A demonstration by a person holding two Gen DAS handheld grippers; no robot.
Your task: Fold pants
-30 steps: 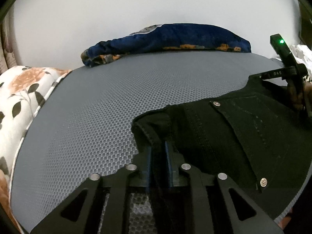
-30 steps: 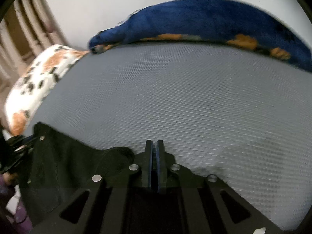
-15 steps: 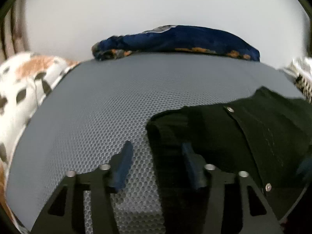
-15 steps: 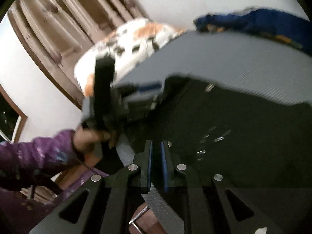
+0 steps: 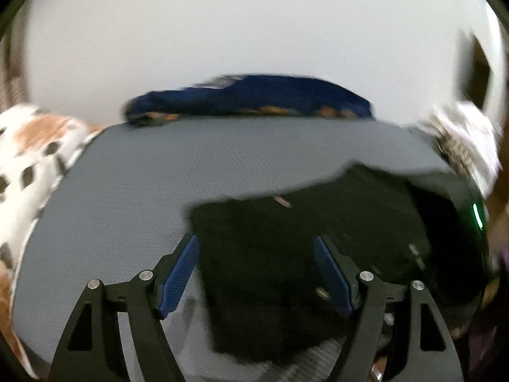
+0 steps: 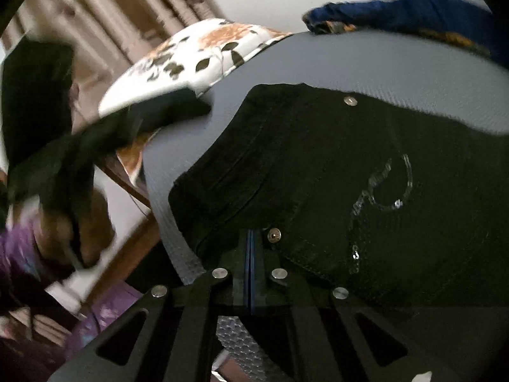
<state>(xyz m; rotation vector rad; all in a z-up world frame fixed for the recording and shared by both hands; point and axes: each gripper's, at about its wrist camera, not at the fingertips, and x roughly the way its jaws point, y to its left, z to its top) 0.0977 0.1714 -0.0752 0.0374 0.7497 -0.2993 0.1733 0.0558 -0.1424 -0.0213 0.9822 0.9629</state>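
One pair of black pants (image 6: 334, 172) lies on the grey mat (image 5: 159, 191); left gripper (image 5: 256, 273) gapes wide, empty, right gripper (image 6: 251, 248) pinches its edge.

Pants (image 6: 366, 172): matt black denim w/ shiny metal rivets; mat (image 5: 159, 184): grey textured mesh

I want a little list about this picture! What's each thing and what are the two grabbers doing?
garment: black denim pants, lying on the grey honeycomb-textured mat
left gripper: open, fingers spread on either side of the pants' edge, not pinching
right gripper: fingers together at the pants' edge beside a metal rivet
behind the mat: dark blue floral blanket
left of the mat: white floral pillow
picture quality: blurry
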